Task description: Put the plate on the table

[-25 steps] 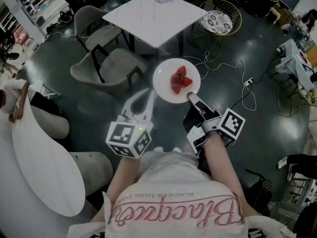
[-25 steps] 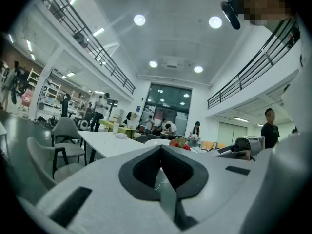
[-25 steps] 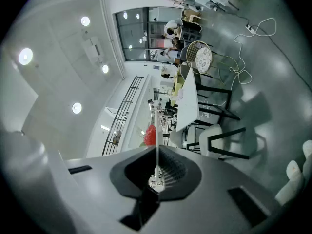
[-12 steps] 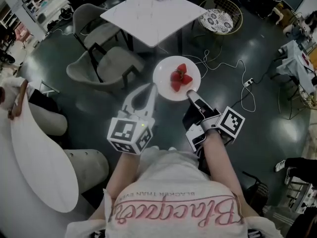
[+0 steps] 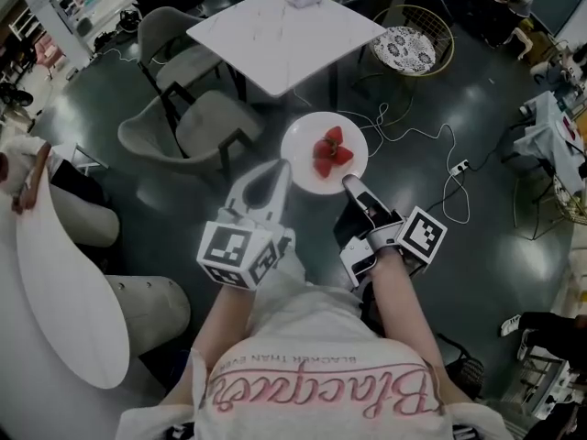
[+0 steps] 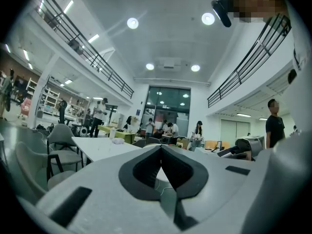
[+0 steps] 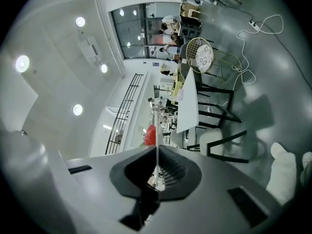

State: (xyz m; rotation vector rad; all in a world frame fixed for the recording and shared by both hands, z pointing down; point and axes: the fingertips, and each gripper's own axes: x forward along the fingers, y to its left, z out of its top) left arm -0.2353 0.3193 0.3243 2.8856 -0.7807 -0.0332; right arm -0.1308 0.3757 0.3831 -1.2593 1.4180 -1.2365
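A white plate point(image 5: 312, 165) with red strawberries point(image 5: 330, 150) on it hangs level above the dark floor, short of the white square table point(image 5: 284, 30). My right gripper point(image 5: 348, 182) is shut on the plate's near rim. In the right gripper view the plate point(image 7: 157, 152) shows edge-on as a thin white line between the jaws of that gripper point(image 7: 157, 149), with a strawberry point(image 7: 150, 136) beyond. My left gripper point(image 5: 279, 166) is shut and empty, just left of the plate. In the left gripper view, the left gripper point(image 6: 161, 148) faces the table point(image 6: 105, 149).
Two grey chairs point(image 5: 211, 128) point(image 5: 165, 30) stand at the table's near left side. A wire chair with a patterned cushion point(image 5: 408, 46) is at its right. Cables and a power strip point(image 5: 460, 166) lie on the floor. A round white table point(image 5: 64, 291) is at my left.
Almost nothing differs. The plate stays in the right gripper's hold, and both grippers have drifted slightly left in the head view.
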